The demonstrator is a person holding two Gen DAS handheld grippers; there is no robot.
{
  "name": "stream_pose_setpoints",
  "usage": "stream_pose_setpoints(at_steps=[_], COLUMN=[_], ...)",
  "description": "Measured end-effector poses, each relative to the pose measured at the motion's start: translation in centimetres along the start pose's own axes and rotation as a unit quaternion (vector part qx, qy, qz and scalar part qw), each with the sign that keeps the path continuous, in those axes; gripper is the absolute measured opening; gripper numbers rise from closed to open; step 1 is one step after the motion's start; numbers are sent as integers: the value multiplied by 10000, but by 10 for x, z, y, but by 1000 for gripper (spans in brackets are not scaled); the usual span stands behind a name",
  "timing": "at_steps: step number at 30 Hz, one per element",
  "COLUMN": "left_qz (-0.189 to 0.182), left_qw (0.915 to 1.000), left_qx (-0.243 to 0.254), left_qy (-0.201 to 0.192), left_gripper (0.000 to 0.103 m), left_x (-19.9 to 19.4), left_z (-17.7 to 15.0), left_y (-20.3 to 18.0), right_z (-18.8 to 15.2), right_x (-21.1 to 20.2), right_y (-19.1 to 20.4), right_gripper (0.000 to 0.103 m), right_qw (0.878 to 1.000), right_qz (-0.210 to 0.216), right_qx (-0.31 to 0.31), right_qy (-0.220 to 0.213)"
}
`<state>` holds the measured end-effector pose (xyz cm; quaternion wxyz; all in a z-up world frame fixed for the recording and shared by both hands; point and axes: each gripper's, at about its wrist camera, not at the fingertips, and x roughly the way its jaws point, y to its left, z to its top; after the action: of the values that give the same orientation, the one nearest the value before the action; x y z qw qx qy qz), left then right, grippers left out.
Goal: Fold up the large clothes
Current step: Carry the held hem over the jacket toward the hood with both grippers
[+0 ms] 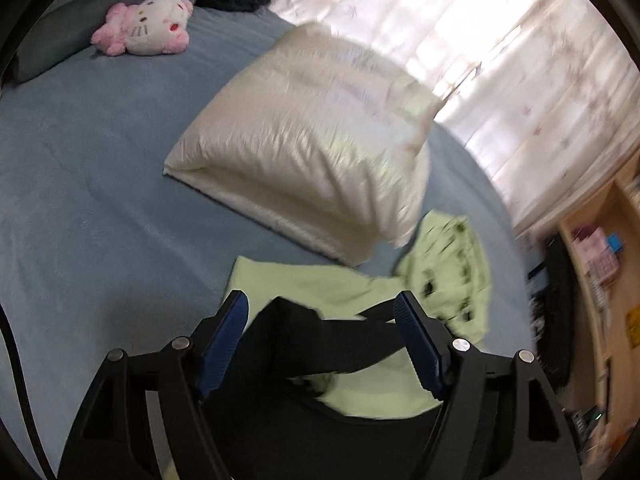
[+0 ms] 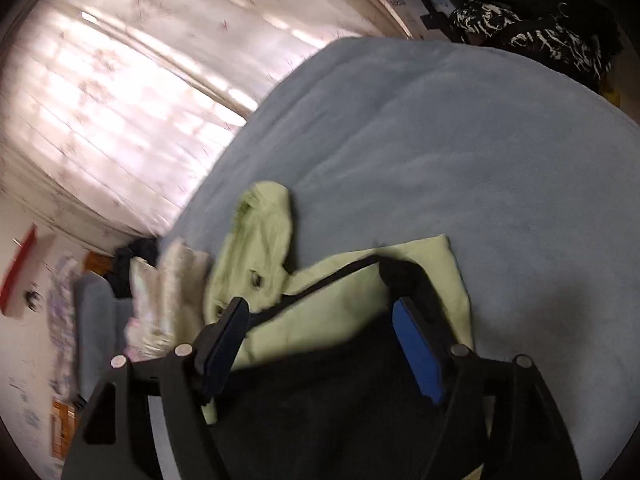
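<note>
A black garment (image 1: 320,344) lies over a light green garment (image 1: 352,284) on the blue bed cover (image 1: 100,184). My left gripper (image 1: 322,300) is open, its blue-padded fingers (image 1: 224,340) wide apart on either side of a black strap-like part. In the right wrist view the black garment (image 2: 328,392) fills the bottom, on top of the green garment (image 2: 344,312). My right gripper (image 2: 320,304) is open above it, holding nothing. A bunched green piece with dark print (image 2: 260,248) lies beyond.
A cream pillow (image 1: 312,152) lies just beyond the clothes. A pink and white plush toy (image 1: 148,26) sits far left near a grey pillow (image 1: 80,12). Bright curtains (image 1: 500,48) run along the bed's far side. A wooden shelf (image 1: 596,280) stands at right.
</note>
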<state>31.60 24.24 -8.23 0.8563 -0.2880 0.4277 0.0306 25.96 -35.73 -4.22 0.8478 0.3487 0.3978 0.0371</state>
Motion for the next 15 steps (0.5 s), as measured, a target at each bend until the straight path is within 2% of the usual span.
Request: stream_pose_setpoints(at_steps=[3,7,9,11,13,15], left_qz=[145,-16,-163,-336,-296,-35], left_qw=[9981,9896,9819,9728,9651,9537], left_qx=[569,1395,1849,2241,2558,2972], left_qy=[204,337,380,474,487,453], left_gripper=[73,73,73,73,73,73], left_x=[20,25,24,20,18,20], left_z=[-13,-34,-44,-53,-62,-68], left_y=[2,6,6,9,8,5], right_z=[-6,-16,-20,-20,-20,-20], right_x=[22,41,52,54,57,61], right_y=[-8,-22,-27,-27,-28,-27], right_gripper=[75,75,75,75,75,75], right_qw=[9987,9951,9910,9901,9895,9891], right_qz=[-254,-454,-655,-670,-668,-660], right_qx=[-374,-733,-1023,-1091,-1143,-1163], right_qy=[231,486,568,575,584,616])
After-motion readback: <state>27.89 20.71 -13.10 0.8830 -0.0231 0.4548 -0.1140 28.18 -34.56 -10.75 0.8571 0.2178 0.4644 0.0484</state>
